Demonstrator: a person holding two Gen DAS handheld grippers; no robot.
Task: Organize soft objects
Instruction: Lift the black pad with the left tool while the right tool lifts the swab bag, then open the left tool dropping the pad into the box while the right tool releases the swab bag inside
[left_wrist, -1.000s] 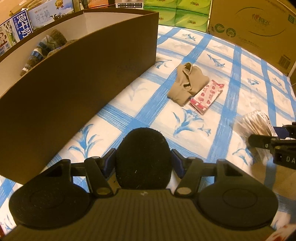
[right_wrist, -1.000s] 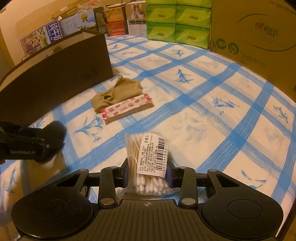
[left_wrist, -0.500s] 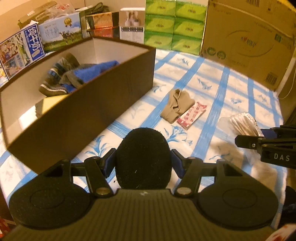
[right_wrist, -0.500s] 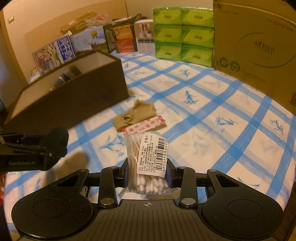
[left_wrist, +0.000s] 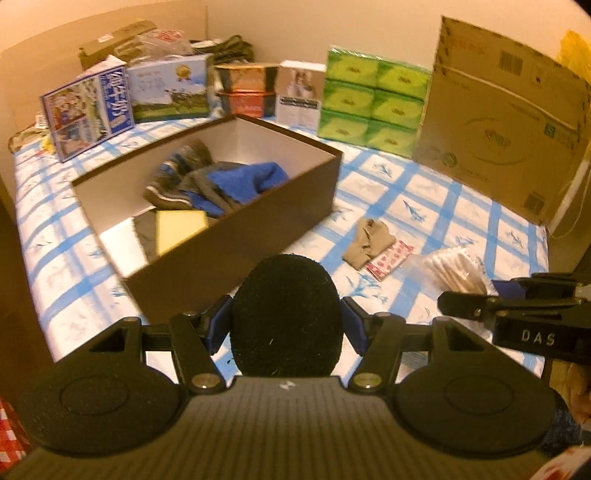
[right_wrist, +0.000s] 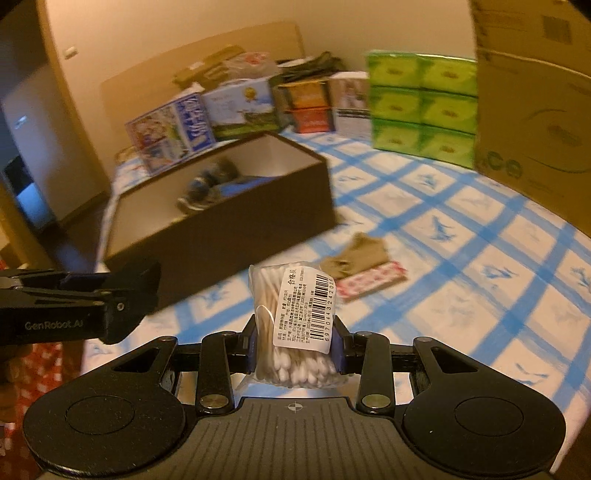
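Left gripper (left_wrist: 284, 325): clamped on a black foam pad (left_wrist: 284, 314), blue fingers pressed on both its sides, held above the sheet.
Right gripper (right_wrist: 295, 347): clamped narrow on a bag of cotton swabs (right_wrist: 291, 325), bag upright between the blue fingers, off the sheet.
Box (left_wrist: 236, 236): brown, open-topped, white inside, on the blue-checked sheet (left_wrist: 424, 199); near wall just ahead and left of the foam pad.
Box contents: blue cloth (left_wrist: 243, 181), striped knit piece (left_wrist: 177, 173), yellow pad (left_wrist: 179, 227); open white floor toward the near left corner.
Open room: bare sheet right of the box, out to the big cardboard carton (left_wrist: 498, 122).
Loose on the sheet: tan sock (left_wrist: 369, 240) touching a red-patterned packet (left_wrist: 389, 260), clear of the box.
Back edge: printed cartons and a stack of green tissue packs (left_wrist: 373, 103) against the wall.
Left view only: box floor and yellow pad; swab bag from the side; "DAS" on the other gripper.
Right view only: barcode label (right_wrist: 306, 306) with small Chinese print, digits 6970443 readable; "GenRobot.AI" on the other gripper; dark doorway at left.
Other writing: too blurred to read.
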